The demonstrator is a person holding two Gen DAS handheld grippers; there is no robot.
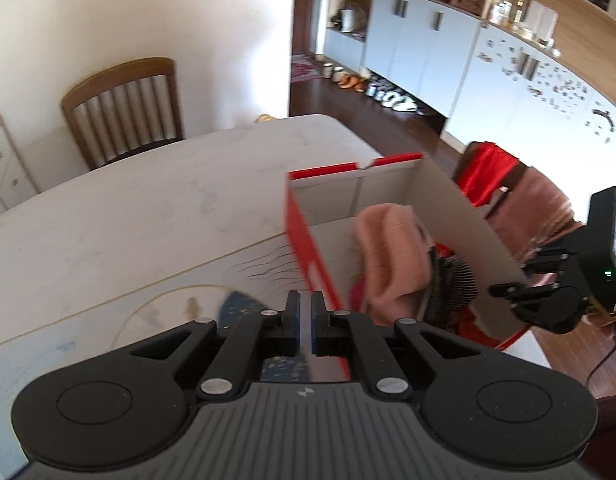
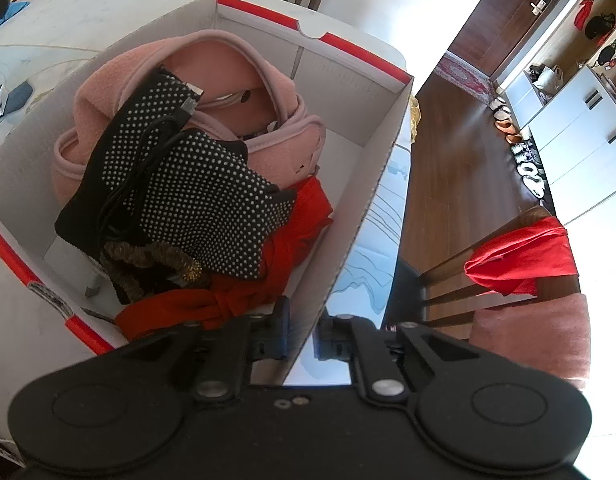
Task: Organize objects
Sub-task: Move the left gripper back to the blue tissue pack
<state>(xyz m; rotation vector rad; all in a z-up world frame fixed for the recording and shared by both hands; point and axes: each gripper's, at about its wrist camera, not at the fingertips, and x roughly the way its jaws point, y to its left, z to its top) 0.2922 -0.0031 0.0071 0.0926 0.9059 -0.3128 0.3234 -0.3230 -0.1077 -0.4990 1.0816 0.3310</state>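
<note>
- Our left gripper (image 1: 306,322) is nearest, jaws clenched with nothing between them, beside the box's red side.
- Our right gripper (image 2: 303,334) is clamped on the cardboard wall of the box (image 2: 360,184).
- The box stands on the white table (image 1: 147,208), holding a pink garment (image 2: 231,80), a dotted black cloth (image 2: 203,196) and a red cloth (image 2: 303,224).

Through the right wrist camera I saw my right tool (image 2: 301,338) clamped on the near wall of the red-and-white box (image 2: 348,216), one finger inside, one outside. Inside lay a pink fleece garment (image 2: 243,96), a black dotted cloth (image 2: 211,200) with a black cable (image 2: 147,148) across it, a brown scrunchie (image 2: 147,260) and red fabric (image 2: 303,216). The box sat on the pale surface (image 2: 67,24). Beyond, a red cloth (image 2: 524,256) hung on a chair.
</note>
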